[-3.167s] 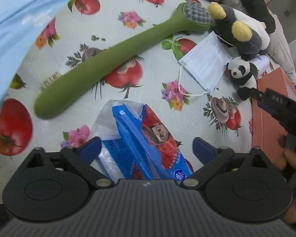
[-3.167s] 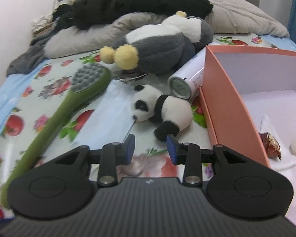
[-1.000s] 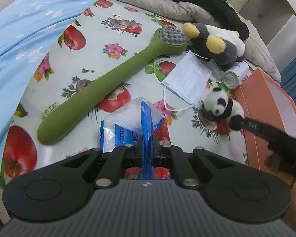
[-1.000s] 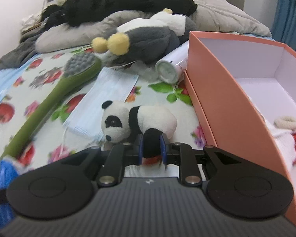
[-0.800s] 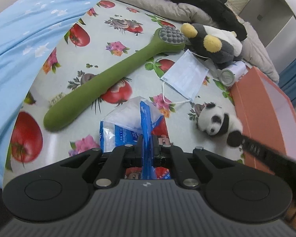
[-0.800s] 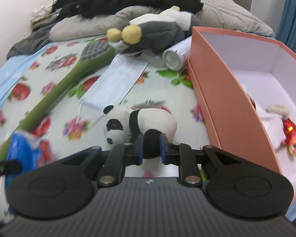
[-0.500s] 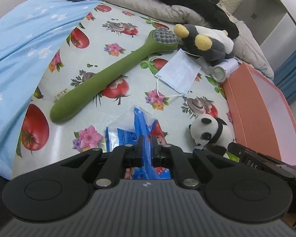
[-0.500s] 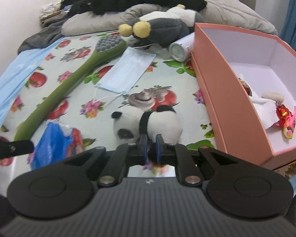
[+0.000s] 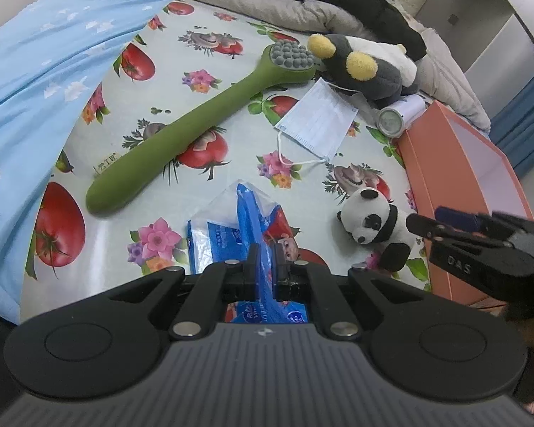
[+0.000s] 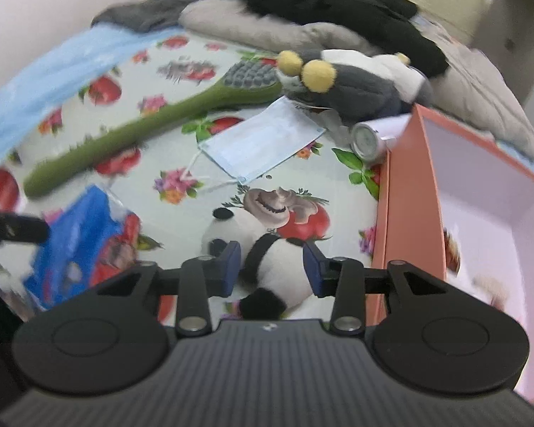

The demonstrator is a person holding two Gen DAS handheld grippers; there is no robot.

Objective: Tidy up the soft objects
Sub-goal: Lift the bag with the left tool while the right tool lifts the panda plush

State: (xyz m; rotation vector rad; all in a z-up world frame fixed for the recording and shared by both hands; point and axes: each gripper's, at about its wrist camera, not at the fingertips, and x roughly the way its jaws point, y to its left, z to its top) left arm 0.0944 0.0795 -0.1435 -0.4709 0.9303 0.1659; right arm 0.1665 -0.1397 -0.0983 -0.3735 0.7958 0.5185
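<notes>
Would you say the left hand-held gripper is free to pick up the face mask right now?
Probably not: the left hand-held gripper is shut on the blue tissue pack. The face mask itself lies uncovered.

My two handheld grippers, black and grey

Each had a ribbed grey housing, black linkage arms with silver screws, blue pads (image 10: 229,263); one bore white "DAS" lettering.

I see the bed (image 9: 231,82) with its fruit-print sheet carrying a long green brush (image 9: 195,121), a face mask (image 9: 318,124), a small panda (image 9: 372,222), a bigger plush (image 9: 366,67), a white canister (image 9: 397,115) and an orange box (image 9: 441,174).
</notes>
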